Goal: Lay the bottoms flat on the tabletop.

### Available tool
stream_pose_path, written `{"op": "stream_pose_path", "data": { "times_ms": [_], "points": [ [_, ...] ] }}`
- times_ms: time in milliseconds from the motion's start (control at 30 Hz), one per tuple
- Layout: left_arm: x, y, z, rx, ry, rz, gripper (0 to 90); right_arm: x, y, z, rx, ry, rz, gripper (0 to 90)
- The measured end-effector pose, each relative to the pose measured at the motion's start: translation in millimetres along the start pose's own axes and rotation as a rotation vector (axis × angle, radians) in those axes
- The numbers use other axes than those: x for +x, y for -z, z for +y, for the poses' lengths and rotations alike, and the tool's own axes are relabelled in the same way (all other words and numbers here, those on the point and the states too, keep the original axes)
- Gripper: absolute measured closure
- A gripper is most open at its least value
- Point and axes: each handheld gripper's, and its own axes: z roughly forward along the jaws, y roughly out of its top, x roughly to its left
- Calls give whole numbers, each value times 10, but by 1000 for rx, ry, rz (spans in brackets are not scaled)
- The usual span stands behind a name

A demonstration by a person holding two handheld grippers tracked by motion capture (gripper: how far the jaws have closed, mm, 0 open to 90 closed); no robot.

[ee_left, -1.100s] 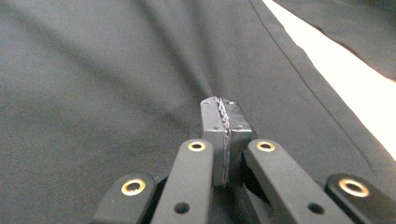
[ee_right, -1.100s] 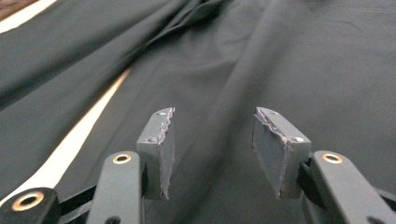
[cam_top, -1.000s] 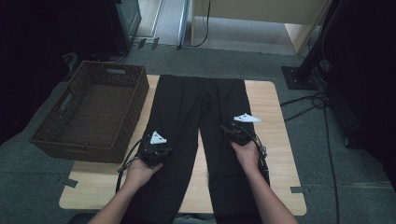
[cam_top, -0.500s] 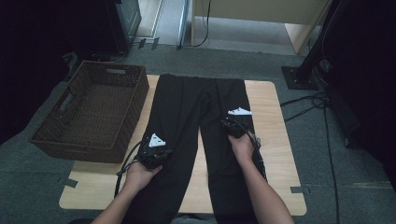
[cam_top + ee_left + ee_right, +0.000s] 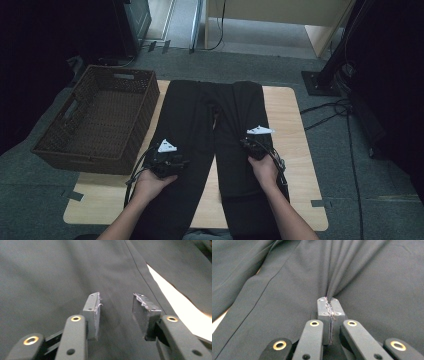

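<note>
While right gripper (image 5: 328,305) pinches trousers (image 5: 200,115) fabric, left gripper (image 5: 116,312) fingers, just opening, stand spread; basket (image 5: 95,120) borders bench (image 5: 295,150) left.

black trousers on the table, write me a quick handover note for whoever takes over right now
Left hand-held gripper: jaws have just been opening and stand apart over the left leg of the black fabric trousers, with no cloth between the pads.
Right hand-held gripper: jaws have just closed and are shut on a pinch of the trousers' right leg, with folds fanning out from the tips.
Trousers lie flat, waist at the far end, on the light wooden table. The brown woven basket sits at the table's left.
Done: right grip taken.
Left: the left gripper likely needs its own pinch, then fold or move the trousers.
</note>
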Motion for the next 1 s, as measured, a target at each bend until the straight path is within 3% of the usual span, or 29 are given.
{"op": "stream_pose_path", "data": {
  "times_ms": [67, 167, 267, 367, 533, 667, 800, 900, 1000],
  "points": [
    [44, -27, 71, 2, -19, 31, 513, 37, 67, -70, 0, 22, 1, 897],
    [93, -51, 124, 3, -6, 25, 444, 53, 130, -141, 4, 26, 9, 896],
    [178, -127, 250, 2, -22, 40, 435, 53, 259, -224, 9, -12, 50, 896],
    [252, -206, 363, -1, -46, 65, 423, 87, 337, -257, 21, 3, 65, 896],
    [390, -389, 520, -5, -19, 84, 406, 144, 408, -375, 29, 20, 83, 895],
    [470, -548, 638, -4, -1, 109, 398, 155, 423, -432, 25, -4, 88, 894],
    [484, -624, 684, -4, -12, 146, 396, 166, 445, -463, 16, -9, 87, 895],
    [458, -667, 694, 1, -53, 190, 405, 166, 482, -515, 9, -11, 91, 894],
    [492, -704, 678, 26, -57, 207, 400, 177, 525, -561, 6, -8, 90, 895]
  ]
}}
